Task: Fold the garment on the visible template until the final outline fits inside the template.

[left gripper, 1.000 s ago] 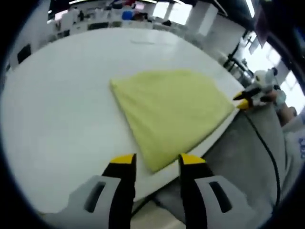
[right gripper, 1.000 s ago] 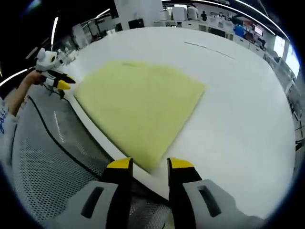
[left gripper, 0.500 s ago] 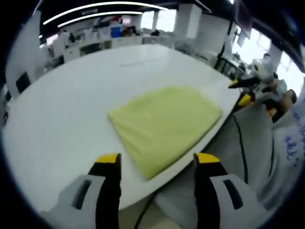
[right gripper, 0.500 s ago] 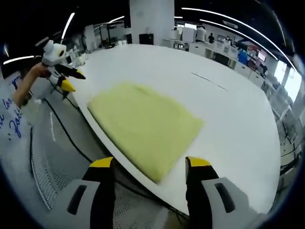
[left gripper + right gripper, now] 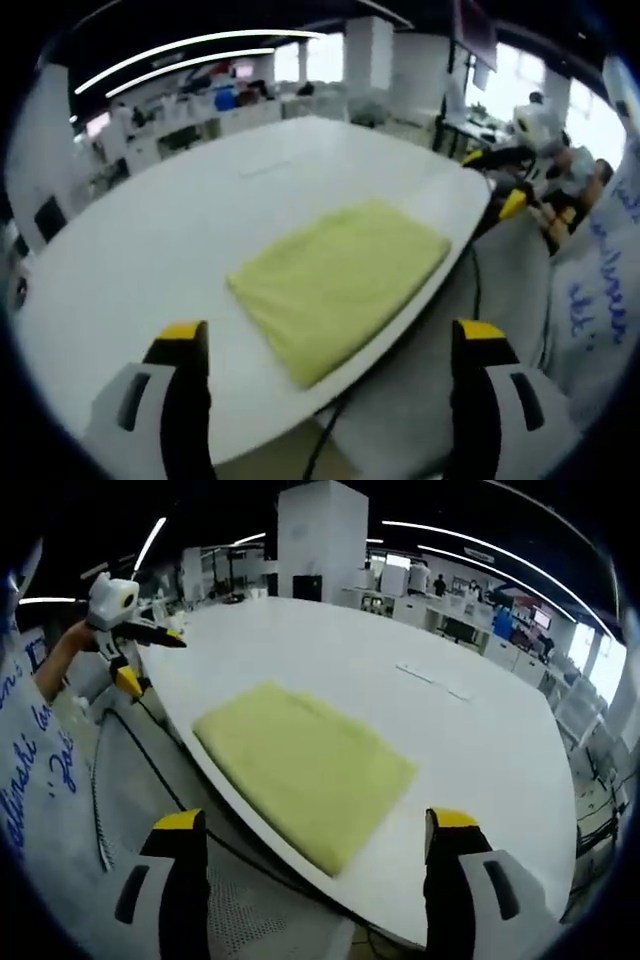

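My left gripper has its jaws spread wide apart, yellow tips raised above the near edge of the white table, gripping nothing. Between those tips, farther out, lies the yellow garment, folded into a compact, roughly rectangular pad that rests flat on the tabletop close to the table's curved edge. My right gripper is likewise spread wide and empty, hovering off the table's edge over grey mesh fabric. From the right gripper view the garment sits just ahead of the jaws, one long side running near the rim of the table, its surface smooth with a faint crease. I cannot make out any template outline under or around the cloth. In the left gripper view my right gripper shows off to the right beyond the table edge, held in my hand, clear of the garment. In the right gripper view my left gripper appears at the left, also off the table. Beyond the table is an open room with desks and ceiling light strips.
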